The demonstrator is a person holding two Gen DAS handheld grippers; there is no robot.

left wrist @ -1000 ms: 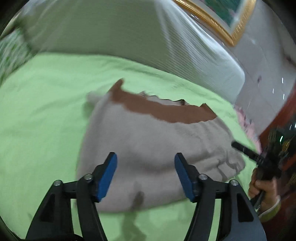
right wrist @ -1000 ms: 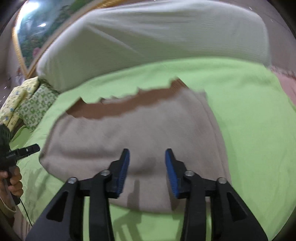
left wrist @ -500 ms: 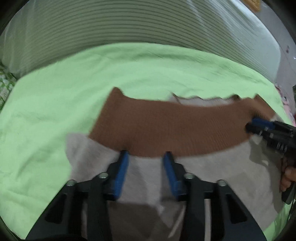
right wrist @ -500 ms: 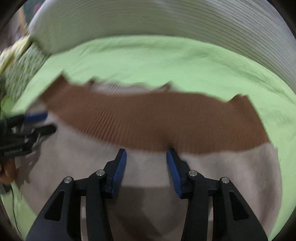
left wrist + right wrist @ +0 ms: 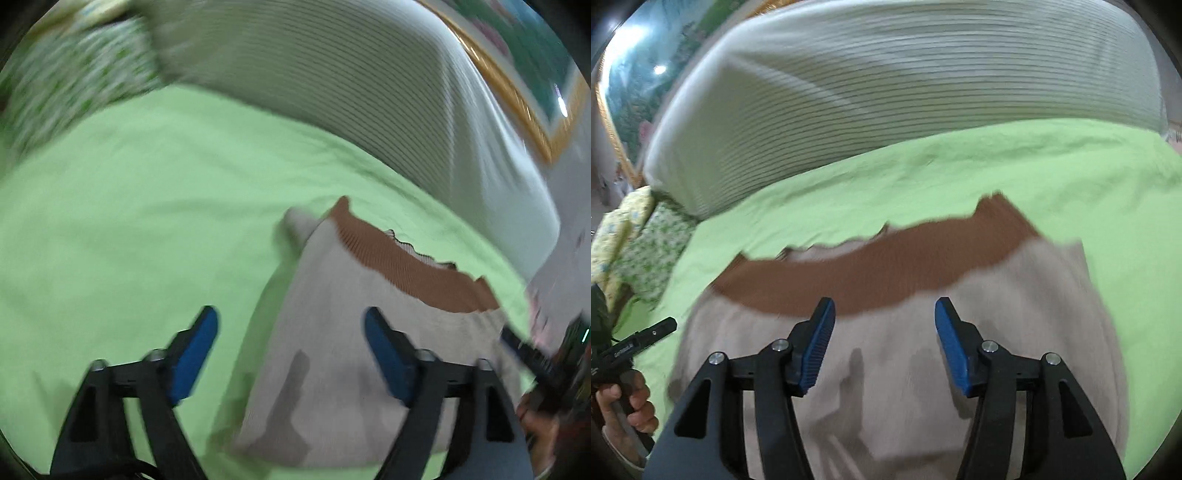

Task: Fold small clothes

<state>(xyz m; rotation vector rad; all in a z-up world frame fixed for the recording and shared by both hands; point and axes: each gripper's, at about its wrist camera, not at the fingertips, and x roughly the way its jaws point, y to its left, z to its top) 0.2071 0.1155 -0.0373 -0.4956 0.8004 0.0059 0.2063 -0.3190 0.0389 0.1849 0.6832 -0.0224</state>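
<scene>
Now we are opening both sets of jaws, nothing clamped between them: the left gripper (image 5: 291, 354) and the right gripper (image 5: 884, 345) are hovering released over the beige garment (image 5: 905, 369), which is lying folded on the green bed (image 5: 1071, 177), brown waistband (image 5: 871, 273) toward the striped pillow (image 5: 886, 92). Snagging cloth could be undoing the fold. Lettering on the other gripper's body is unreadable.
</scene>
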